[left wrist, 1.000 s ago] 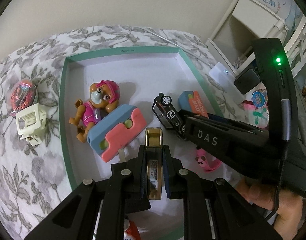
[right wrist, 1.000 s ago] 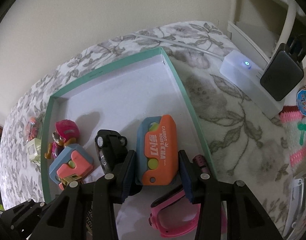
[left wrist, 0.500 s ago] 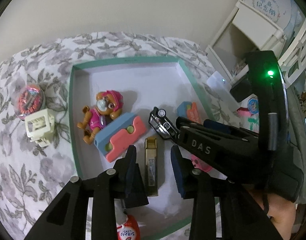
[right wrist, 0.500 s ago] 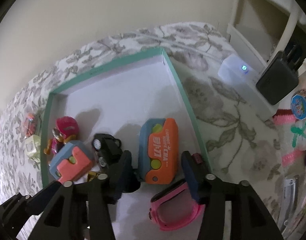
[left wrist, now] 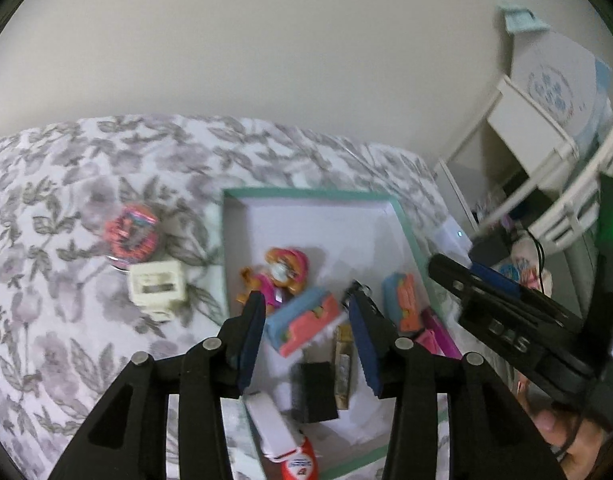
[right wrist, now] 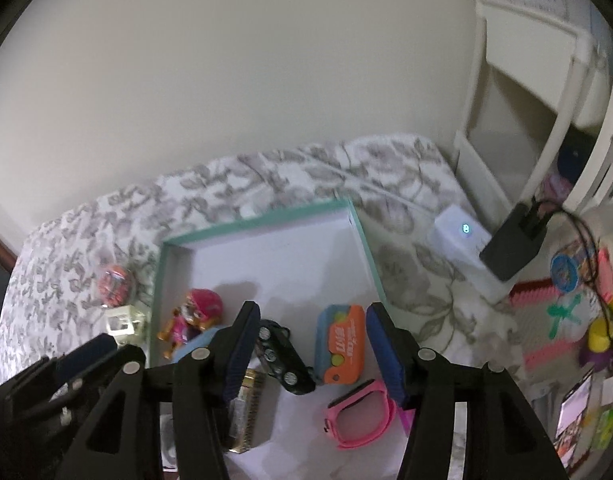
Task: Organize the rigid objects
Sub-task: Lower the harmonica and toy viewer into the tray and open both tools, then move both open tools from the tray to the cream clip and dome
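Note:
A teal-rimmed white tray (left wrist: 306, 193) (right wrist: 258, 222) on the flowered cloth holds a gold bar (left wrist: 342, 364) (right wrist: 246, 412), an orange and blue knife toy (right wrist: 340, 344) (left wrist: 402, 300), a black car (right wrist: 284, 360), a pup figure (left wrist: 284, 276), a blue and pink toy (left wrist: 306, 320) and a pink watch (right wrist: 360, 412). My left gripper (left wrist: 308, 344) hangs above the gold bar with its jaws opening and nothing gripped. My right gripper (right wrist: 312, 354) hangs above the car and knife toy, its jaws also opening and empty.
Left of the tray lie a round red capsule (left wrist: 131, 236) and a cream plastic toy (left wrist: 156, 286). A black block (left wrist: 312, 392) and a red-capped bottle (left wrist: 300, 466) sit at the tray's near end. A white power strip (right wrist: 462, 240), black adapter (right wrist: 514, 248) and white shelves stand to the right.
The left gripper let go of the gold bar, opened and rose. The right gripper widened away from the orange knife toy and rose too. Both toys stay in the tray.

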Tool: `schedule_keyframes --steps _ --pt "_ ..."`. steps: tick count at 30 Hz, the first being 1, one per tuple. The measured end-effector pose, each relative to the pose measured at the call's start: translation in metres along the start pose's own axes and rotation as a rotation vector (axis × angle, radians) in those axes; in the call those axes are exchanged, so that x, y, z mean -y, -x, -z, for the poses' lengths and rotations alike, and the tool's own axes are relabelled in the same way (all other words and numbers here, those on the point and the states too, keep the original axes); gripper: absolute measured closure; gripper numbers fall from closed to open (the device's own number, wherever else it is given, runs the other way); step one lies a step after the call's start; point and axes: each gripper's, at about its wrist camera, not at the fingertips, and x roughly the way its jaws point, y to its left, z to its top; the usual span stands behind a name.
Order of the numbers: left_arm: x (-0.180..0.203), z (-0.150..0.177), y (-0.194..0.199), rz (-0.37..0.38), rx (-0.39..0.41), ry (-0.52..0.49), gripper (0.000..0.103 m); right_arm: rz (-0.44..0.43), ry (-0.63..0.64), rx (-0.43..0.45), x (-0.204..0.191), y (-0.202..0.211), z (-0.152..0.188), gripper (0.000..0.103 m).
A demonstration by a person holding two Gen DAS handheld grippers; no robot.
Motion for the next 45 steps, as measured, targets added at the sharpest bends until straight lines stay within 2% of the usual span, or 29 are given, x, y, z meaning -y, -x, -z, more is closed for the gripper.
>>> schedule_keyframes --steps 2,5,9,11,16,18,27,35,45 --pt "-0.007 -0.002 0.005 -0.014 0.017 0.018 0.040 -0.002 0.012 0.021 -0.004 0.007 -0.001 0.038" --pt "-0.017 -0.007 0.013 -0.039 0.044 0.043 0.038 -0.004 0.024 0.040 -0.009 0.012 -0.002 0.031" --pt "-0.033 -0.011 0.018 -0.088 0.077 0.083 0.020 -0.009 0.032 0.026 -0.010 0.005 0.000 0.022" --pt "-0.039 -0.012 0.019 -0.102 0.084 0.096 0.019 -0.010 0.032 0.013 -0.010 -0.002 0.003 0.020" --pt "-0.049 -0.011 0.016 -0.149 0.101 0.119 0.014 -0.012 0.036 0.001 -0.009 -0.014 0.006 0.001" --pt "-0.050 -0.011 0.016 -0.156 0.107 0.118 0.002 -0.001 0.049 0.016 -0.011 -0.014 0.007 0.000" --pt "-0.045 -0.010 0.018 -0.195 0.156 0.086 0.001 0.007 0.064 0.006 -0.014 -0.018 0.008 0.000" --pt "-0.046 -0.011 0.022 -0.200 0.172 0.076 0.000 0.002 0.070 0.001 -0.019 -0.018 0.007 0.000" --pt "-0.075 -0.016 0.031 -0.232 0.181 0.121 0.000 -0.060 0.105 -0.022 -0.053 -0.028 0.011 0.000"
